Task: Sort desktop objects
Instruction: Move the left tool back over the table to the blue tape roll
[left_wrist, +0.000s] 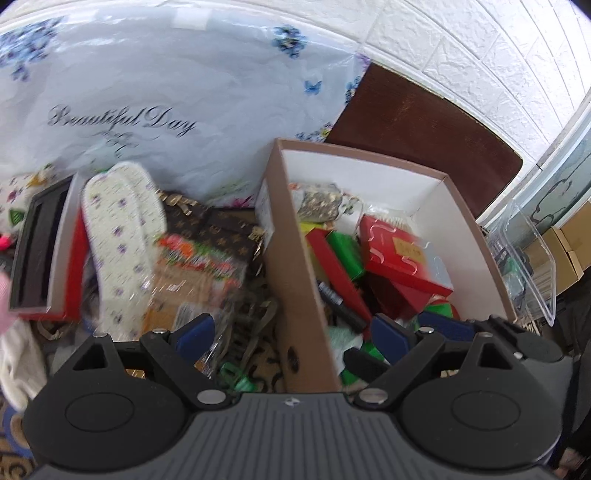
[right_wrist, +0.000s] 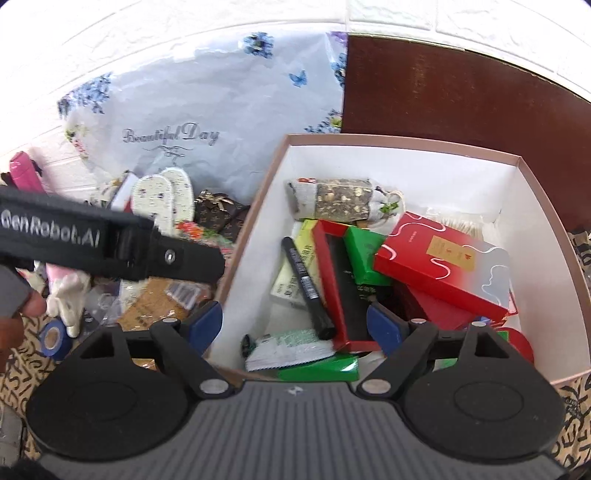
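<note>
Sorting's maybe halfway: box (right_wrist: 546, 236) already holds plenty, but insoles (left_wrist: 122, 236) and clutter sit outside. Left gripper (left_wrist: 291, 336) and right gripper (right_wrist: 295, 321) both gape, holding nothing.

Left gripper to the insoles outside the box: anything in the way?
Nothing visible blocks it. The left gripper is open and empty, straddling the box's left wall. The insoles lie exposed on top of the pile left of the box, though the view is blurred.
</note>
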